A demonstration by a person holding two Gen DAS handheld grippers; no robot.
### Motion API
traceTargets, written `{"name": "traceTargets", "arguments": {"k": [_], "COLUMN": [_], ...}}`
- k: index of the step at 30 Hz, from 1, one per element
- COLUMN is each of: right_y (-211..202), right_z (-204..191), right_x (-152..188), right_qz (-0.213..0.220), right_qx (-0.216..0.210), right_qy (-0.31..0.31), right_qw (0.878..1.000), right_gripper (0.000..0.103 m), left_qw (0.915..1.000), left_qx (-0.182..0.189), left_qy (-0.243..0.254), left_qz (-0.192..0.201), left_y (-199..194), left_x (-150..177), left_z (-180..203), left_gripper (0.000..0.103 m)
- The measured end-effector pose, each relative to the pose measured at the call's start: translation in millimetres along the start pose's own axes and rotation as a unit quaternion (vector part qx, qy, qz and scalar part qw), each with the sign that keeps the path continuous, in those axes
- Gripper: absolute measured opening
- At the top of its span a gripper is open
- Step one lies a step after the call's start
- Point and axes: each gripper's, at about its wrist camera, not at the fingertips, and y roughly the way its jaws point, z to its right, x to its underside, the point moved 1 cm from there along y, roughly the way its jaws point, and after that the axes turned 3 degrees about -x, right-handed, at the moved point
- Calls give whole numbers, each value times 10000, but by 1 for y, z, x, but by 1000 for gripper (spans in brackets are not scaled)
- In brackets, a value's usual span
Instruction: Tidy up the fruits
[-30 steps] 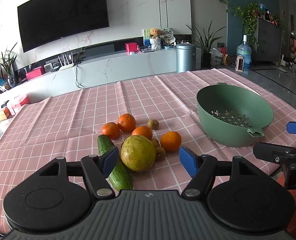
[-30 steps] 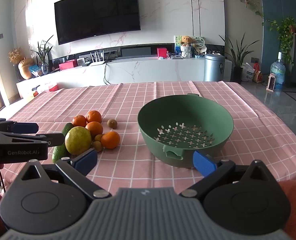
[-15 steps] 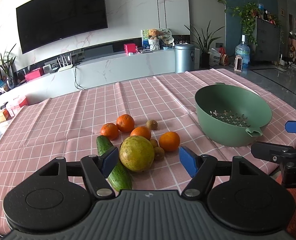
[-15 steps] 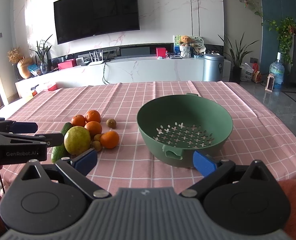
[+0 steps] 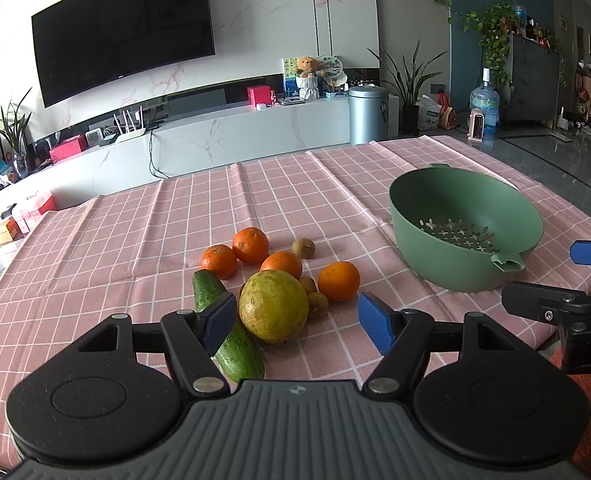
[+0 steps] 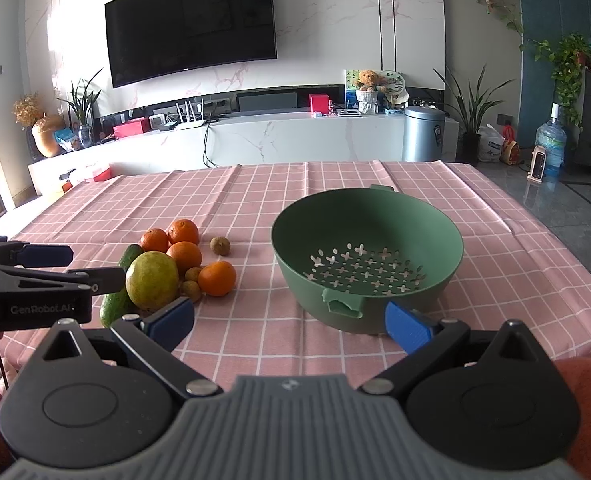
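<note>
A pile of fruit lies on the pink checked tablecloth (image 5: pixel 135 248): a large yellow-green citrus (image 5: pixel 273 306), several oranges (image 5: pixel 338 281), small brown fruits (image 5: pixel 303 247) and a cucumber (image 5: pixel 231 340). An empty green colander bowl (image 5: pixel 465 236) stands to the right; it also shows in the right wrist view (image 6: pixel 367 256). My left gripper (image 5: pixel 295 322) is open just short of the big citrus. My right gripper (image 6: pixel 291 320) is open and empty in front of the bowl. The fruit pile shows in the right wrist view, with the big citrus (image 6: pixel 151 280) nearest.
The left gripper's fingers (image 6: pixel 43 276) reach in from the left edge of the right wrist view. The right gripper's fingers (image 5: pixel 559 304) show at the right of the left wrist view. A TV wall and white console (image 6: pixel 279 140) lie beyond the table.
Both grippers have drifted very slightly; the fruit and bowl sit a touch lower and left in view. Nothing was taken hold of or moved.
</note>
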Motion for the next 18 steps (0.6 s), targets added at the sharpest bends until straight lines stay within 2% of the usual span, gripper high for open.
{"name": "traceTargets", "arguments": {"k": [18], "right_y": [1], "right_z": [-1], "right_x": [0], "right_qz": [-29], "right_qx": [40], "right_qy": [3], "right_qw": [10000], "right_gripper": [98], "left_qw": [10000], "left_qx": [3], "left_qy": [20], "left_qz": [-46], "left_y": [2], "left_x": [2], "left_z": [-1], "left_gripper": [82]}}
